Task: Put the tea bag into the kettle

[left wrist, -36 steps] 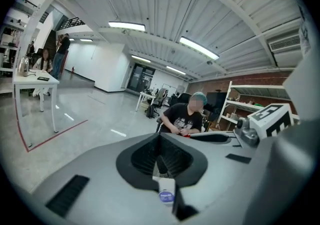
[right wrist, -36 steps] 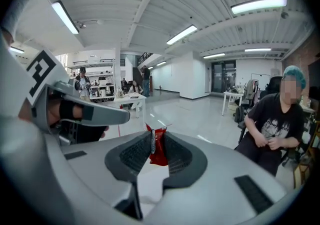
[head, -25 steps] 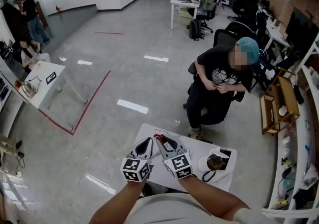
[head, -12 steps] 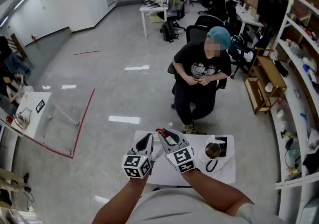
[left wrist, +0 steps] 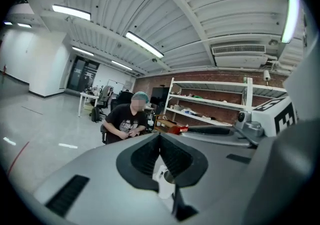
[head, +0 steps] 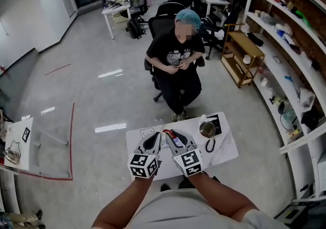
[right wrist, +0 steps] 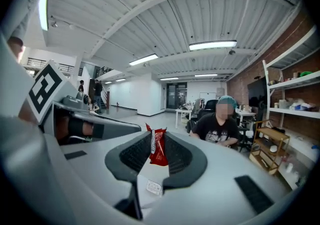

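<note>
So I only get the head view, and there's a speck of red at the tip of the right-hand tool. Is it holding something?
Observer: Yes. The right gripper view shows the right gripper pinching a red tea bag packet between its jaws, with the packet's top edge sticking up past them.
Visitor: And the other tool, has it got anything?
Observer: In the left gripper view, the left gripper has its tips pressed together, and I see nothing caught between them.
</note>
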The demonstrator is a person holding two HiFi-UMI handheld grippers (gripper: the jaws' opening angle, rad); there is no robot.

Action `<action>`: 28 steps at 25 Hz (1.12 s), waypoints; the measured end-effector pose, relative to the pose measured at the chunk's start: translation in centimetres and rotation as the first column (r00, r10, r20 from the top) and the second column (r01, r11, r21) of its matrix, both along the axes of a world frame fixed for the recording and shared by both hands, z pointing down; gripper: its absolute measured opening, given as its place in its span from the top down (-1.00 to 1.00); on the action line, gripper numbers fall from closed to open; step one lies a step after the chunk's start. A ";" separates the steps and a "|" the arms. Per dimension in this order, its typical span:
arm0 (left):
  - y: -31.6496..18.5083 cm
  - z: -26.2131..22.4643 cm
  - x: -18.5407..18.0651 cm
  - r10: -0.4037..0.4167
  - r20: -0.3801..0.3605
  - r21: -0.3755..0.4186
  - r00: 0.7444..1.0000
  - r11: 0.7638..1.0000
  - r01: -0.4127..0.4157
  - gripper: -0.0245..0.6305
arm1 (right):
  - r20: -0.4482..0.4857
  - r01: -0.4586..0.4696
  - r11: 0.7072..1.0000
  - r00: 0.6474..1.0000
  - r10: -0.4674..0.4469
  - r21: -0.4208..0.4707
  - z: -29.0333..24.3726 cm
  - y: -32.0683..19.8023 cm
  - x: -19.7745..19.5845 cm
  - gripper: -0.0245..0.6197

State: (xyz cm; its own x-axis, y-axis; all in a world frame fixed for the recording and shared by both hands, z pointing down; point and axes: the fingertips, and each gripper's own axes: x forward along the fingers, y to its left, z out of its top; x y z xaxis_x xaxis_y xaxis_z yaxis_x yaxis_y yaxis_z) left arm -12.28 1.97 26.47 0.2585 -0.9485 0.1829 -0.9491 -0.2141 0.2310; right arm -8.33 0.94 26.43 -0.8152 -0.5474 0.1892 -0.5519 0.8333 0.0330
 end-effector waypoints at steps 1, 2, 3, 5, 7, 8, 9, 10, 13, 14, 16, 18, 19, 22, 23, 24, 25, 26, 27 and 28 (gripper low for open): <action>0.0 0.1 0.8 0.027 -0.001 0.000 1.000 1.000 -0.027 0.90 | 0.001 -0.029 1.000 1.000 0.029 -0.007 0.3 0.0 0.9 0.66; 0.0 0.2 1.6 0.052 -0.003 0.000 0.999 0.999 -0.052 0.90 | 0.001 -0.058 0.998 0.998 0.058 -0.013 0.4 0.1 1.8 0.66; 0.0 0.2 2.5 0.078 -0.004 0.000 0.997 0.997 -0.078 0.90 | 0.000 -0.086 0.996 0.996 0.086 -0.015 0.5 0.1 2.8 0.66; 0.0 0.4 4.3 0.129 -0.008 -0.001 0.992 0.992 -0.129 0.90 | -0.009 -0.135 0.991 0.991 0.135 -0.010 0.4 0.2 4.7 0.66; -0.2 0.4 6.2 0.174 -0.015 0.001 0.985 0.985 -0.174 0.90 | -0.024 -0.171 0.985 0.985 0.171 0.006 0.2 0.4 6.5 0.66; -0.3 0.4 7.1 0.195 -0.016 0.003 0.981 0.981 -0.195 0.90 | -0.029 -0.187 0.982 0.982 0.187 0.014 0.1 0.4 7.3 0.66; -0.5 0.3 8.0 0.214 -0.017 0.007 0.977 0.977 -0.214 0.90 | -0.031 -0.203 0.979 0.979 0.203 0.018 0.0 0.4 8.1 0.66; -0.8 0.3 8.9 0.233 -0.018 0.010 0.972 0.973 -0.233 0.90 | -0.031 -0.221 0.975 0.975 0.221 0.018 -0.1 0.3 9.0 0.66; -1.6 0.1 11.4 0.276 -0.019 0.017 0.961 0.961 -0.276 0.90 | -0.027 -0.279 0.960 0.960 0.280 0.018 -0.4 -0.5 11.8 0.66; -1.8 0.0 12.2 0.288 -0.017 0.017 0.958 0.958 -0.287 0.90 | -0.025 -0.293 0.956 0.956 0.294 0.016 -0.3 -0.8 12.6 0.66; -2.1 0.1 13.5 0.305 -0.015 0.014 0.952 0.952 -0.305 0.90 | -0.017 -0.315 0.949 0.949 0.315 0.011 -0.1 -1.1 14.1 0.66; -2.4 0.4 14.7 0.315 -0.013 0.010 0.949 0.949 -0.314 0.90 | -0.012 -0.328 0.945 0.944 0.328 0.005 0.1 -1.3 15.5 0.66; -2.6 0.6 15.3 0.317 -0.012 0.008 0.948 0.948 -0.317 0.90 | -0.009 -0.334 0.943 0.943 0.334 0.002 0.3 -1.6 16.2 0.66; -3.6 1.0 17.4 0.320 -0.006 0.000 0.948 0.948 -0.320 0.90 | 0.001 -0.344 0.939 0.939 0.345 -0.012 0.9 -2.8 18.5 0.66; -3.9 1.1 18.0 0.320 -0.004 -0.004 0.947 0.947 -0.320 0.90 | 0.003 -0.345 0.939 0.939 0.345 -0.016 1.1 -3.1 19.2 0.66; -4.2 1.3 18.6 0.319 -0.001 -0.007 0.948 0.948 -0.319 0.90 | 0.006 -0.343 0.939 0.939 0.343 -0.017 1.1 -3.5 19.8 0.66; -4.6 1.3 19.2 0.316 0.002 -0.008 0.949 0.949 -0.316 0.90 | 0.009 -0.340 0.940 0.940 0.340 -0.016 1.1 -4.0 20.4 0.66; -5.1 1.2 19.8 0.311 0.005 -0.006 0.950 0.950 -0.311 0.90 | 0.012 -0.337 0.941 0.941 0.337 -0.014 0.9 -4.5 21.1 0.66; -5.6 1.1 20.5 0.306 0.007 -0.003 0.952 0.952 -0.306 0.90 | 0.016 -0.333 0.943 0.943 0.333 -0.013 0.8 -5.1 21.8 0.66; -6.2 1.0 21.2 0.300 0.011 0.000 0.954 0.954 -0.300 0.90 | 0.018 -0.327 0.945 0.945 0.327 -0.011 0.7 -5.6 22.4 0.66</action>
